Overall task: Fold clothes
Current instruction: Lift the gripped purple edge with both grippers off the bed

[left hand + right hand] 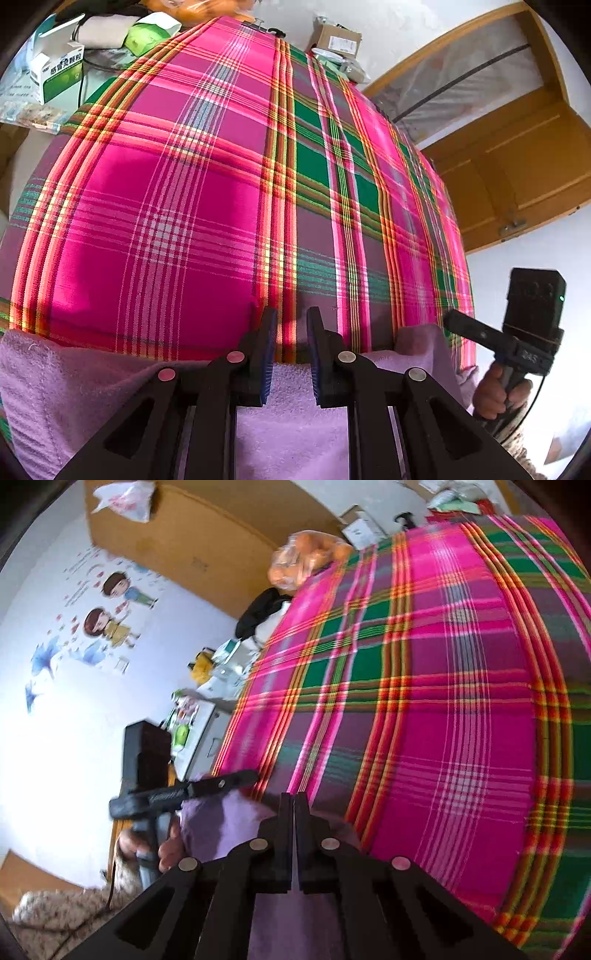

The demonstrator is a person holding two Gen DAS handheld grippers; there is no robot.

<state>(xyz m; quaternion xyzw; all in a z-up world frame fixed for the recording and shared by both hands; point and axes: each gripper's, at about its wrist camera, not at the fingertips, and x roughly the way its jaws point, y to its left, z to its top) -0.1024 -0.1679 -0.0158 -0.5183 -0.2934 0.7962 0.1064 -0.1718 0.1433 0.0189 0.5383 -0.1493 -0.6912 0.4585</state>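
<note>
A fluffy lilac cloth point(291, 413) lies at the near edge of a table covered by a pink and green plaid cloth point(184, 184). My left gripper point(291, 325) is open, its jaws standing just above the lilac cloth's far edge with plaid showing between them. My right gripper point(294, 797) is shut, seemingly pinching the lilac cloth point(221, 827) at its edge. In the left wrist view the right gripper point(448, 317) sits at a raised corner of the cloth, held by a hand point(491, 395). The left gripper point(255, 773) shows side-on at the other corner.
A green and white medicine box point(55, 70) and a small cardboard box point(338, 38) crowd the table's far side. A bag of oranges point(306, 559) and a black item point(262, 609) sit by the plaid edge. A wooden door point(517, 166) stands to the right.
</note>
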